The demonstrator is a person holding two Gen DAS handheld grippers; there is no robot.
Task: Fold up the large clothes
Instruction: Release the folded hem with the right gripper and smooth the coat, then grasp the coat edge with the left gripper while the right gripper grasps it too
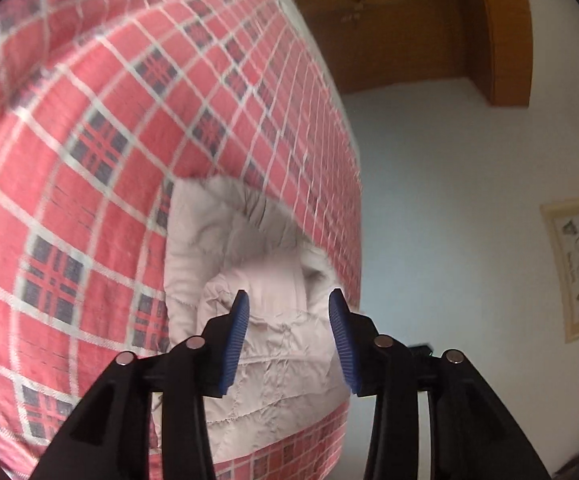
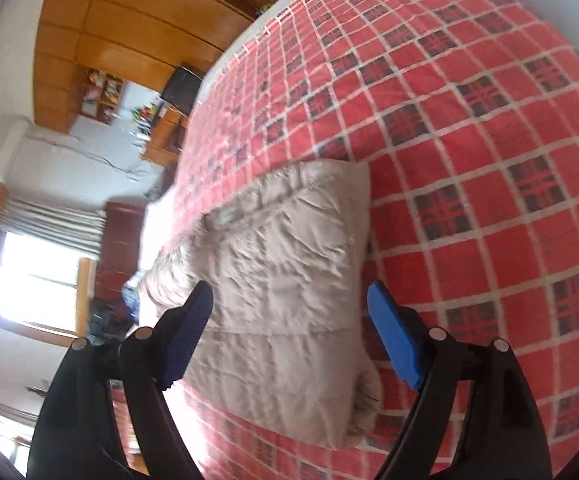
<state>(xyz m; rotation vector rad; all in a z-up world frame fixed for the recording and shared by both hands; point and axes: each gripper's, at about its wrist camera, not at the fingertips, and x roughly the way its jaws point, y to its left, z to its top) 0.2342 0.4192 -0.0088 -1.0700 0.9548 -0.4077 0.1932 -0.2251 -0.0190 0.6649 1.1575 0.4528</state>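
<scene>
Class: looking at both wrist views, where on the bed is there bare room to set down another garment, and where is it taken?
Bare plaid bedspread lies beyond and right of the folded beige jacket, up to the far edge. The near edge, under both open grippers, is taken by the jacket.

My left wrist camera looks along its fingers, close over the jacket [image 1: 257,280] on the bed [image 1: 89,140], tilted sideways. My right views the same jacket [image 2: 289,260] and bed [image 2: 469,140] from higher.

Bed [image 2: 469,128] covered by red plaid sheet [image 1: 89,140], white grid lines, dark checked squares. One item directly on it: beige quilted jacket [image 2: 285,264], folded into a rough rectangle, lying near the bed's edge. Stitching visible along one border.
</scene>
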